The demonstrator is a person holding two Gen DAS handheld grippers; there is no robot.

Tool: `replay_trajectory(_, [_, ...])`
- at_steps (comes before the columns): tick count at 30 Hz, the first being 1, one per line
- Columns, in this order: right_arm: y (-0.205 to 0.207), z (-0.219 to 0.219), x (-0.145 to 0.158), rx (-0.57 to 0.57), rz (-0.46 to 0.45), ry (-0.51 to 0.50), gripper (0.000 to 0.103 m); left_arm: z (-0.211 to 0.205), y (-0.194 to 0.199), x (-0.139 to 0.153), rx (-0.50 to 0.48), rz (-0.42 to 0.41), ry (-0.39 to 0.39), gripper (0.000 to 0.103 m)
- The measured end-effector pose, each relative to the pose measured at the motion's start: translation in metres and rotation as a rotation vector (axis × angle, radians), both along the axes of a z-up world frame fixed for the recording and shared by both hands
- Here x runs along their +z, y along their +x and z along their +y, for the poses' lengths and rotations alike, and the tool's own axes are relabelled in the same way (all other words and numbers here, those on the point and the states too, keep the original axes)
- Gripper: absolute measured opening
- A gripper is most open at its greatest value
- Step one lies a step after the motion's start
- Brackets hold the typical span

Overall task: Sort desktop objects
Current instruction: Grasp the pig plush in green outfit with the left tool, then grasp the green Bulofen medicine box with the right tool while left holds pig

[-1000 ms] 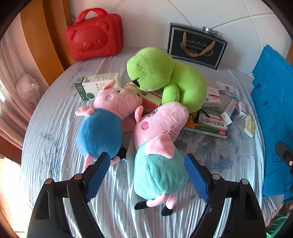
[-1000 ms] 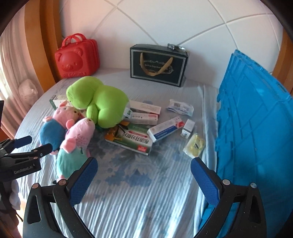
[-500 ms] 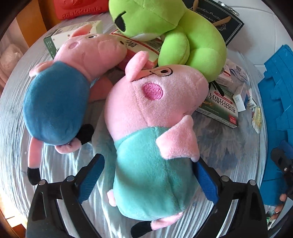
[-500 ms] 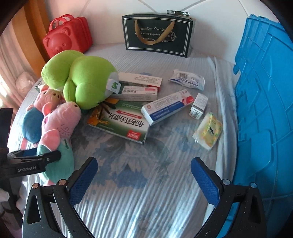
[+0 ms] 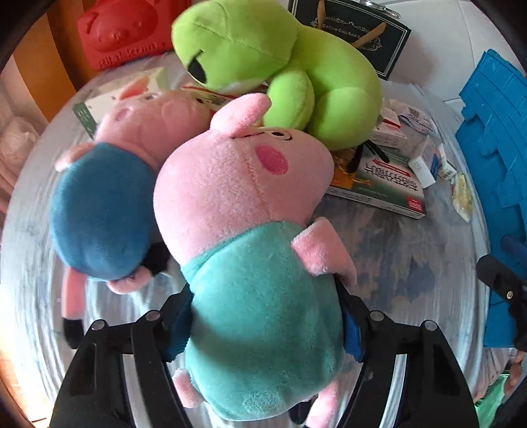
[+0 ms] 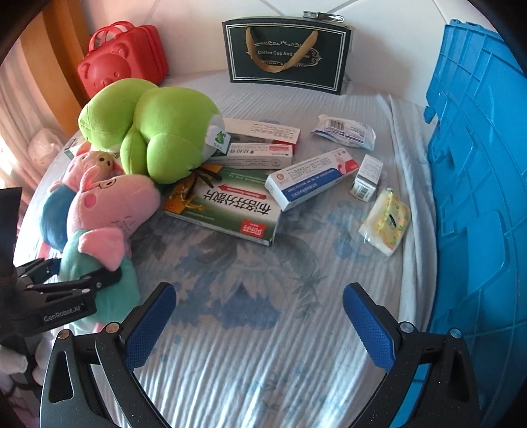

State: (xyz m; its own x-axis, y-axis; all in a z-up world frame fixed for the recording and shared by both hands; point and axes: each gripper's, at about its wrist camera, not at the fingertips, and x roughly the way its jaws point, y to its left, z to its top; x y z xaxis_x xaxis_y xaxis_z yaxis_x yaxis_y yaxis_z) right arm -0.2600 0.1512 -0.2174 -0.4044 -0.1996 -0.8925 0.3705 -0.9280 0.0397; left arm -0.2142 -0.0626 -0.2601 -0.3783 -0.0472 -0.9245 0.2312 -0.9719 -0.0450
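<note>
Left wrist view: the left gripper [image 5: 263, 326] is clenched on the teal belly of the teal-shirted pig plush [image 5: 250, 250], whose long axis runs from the fingers toward 12 o'clock, head touching the green frog plush [image 5: 296, 72]. It seems just lifted off the bed [image 6: 263, 296]. The right gripper [image 6: 260, 316] hangs released; the blue crate [image 6: 477, 197] lies at its 3 o'clock

White padded wall [image 6: 184, 29], wood trim [image 6: 66, 59]
</note>
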Motion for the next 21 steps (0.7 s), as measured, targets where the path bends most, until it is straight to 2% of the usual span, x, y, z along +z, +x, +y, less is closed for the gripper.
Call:
replay_trajectory(5, [-0.008, -0.019, -0.011, 0.065, 0.019, 0.005, 0.095, -0.014, 0.002, 0.027, 0.052, 0.086, -0.151, 0.072])
replay_trajectory(8, [-0.023, -0.031, -0.025, 0.100, 0.007, 0.001, 0.074, -0.013, -0.006, 0.029, 0.061, 0.121, -0.234, 0.072])
replay_trajectory(9, [-0.030, -0.034, -0.030, 0.103, 0.001, 0.004, 0.065, -0.013, -0.009, 0.026, 0.063, 0.120, -0.229, 0.072])
replay_trajectory(10, [-0.038, -0.036, -0.036, 0.105, -0.005, 0.002, 0.063, -0.013, -0.013, 0.022, 0.065, 0.118, -0.217, 0.072])
replay_trajectory(14, [-0.069, -0.048, -0.049, 0.105, 0.010, -0.021, 0.063, -0.006, -0.030, -0.001, 0.084, 0.114, -0.211, 0.072])
replay_trajectory(21, [-0.129, -0.063, -0.068, 0.054, 0.021, -0.038, 0.060, -0.012, -0.029, -0.004, 0.090, 0.123, -0.219, 0.073])
